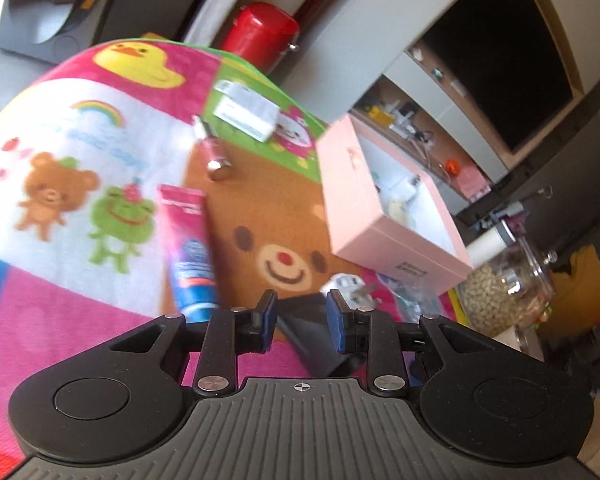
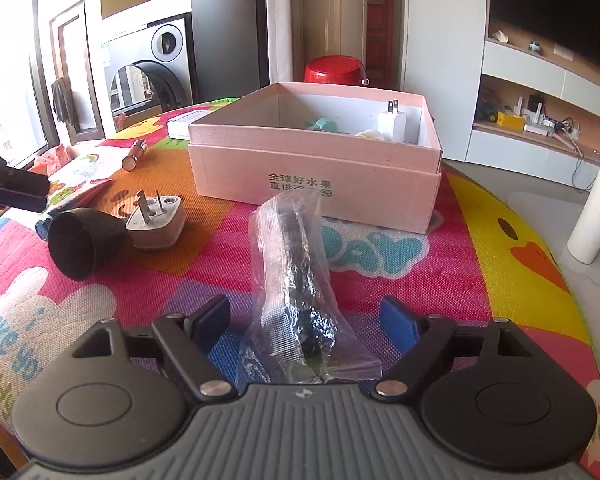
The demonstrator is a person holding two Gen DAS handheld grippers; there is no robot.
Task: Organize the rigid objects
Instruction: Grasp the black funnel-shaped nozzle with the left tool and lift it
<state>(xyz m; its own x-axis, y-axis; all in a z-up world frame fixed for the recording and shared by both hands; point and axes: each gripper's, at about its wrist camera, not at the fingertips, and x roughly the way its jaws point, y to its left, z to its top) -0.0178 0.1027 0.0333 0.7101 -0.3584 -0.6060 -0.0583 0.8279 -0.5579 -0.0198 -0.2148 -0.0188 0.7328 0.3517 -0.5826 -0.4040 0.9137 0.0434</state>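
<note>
Cartoon mat on table, pink box; right claw wide, left claw narrow, empty

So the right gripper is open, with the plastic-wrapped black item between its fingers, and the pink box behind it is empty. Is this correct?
Not quite: the pink box is not empty. The right wrist view shows a white charger plug and a teal item inside. The rest holds: right gripper open around the wrapped item.

The bench is covered by a woven cloth mat (rough, matt). The pink box looks made of matt cardboard. A crinkled glossy plastic bag is seen; the black cup appears matt.
</note>
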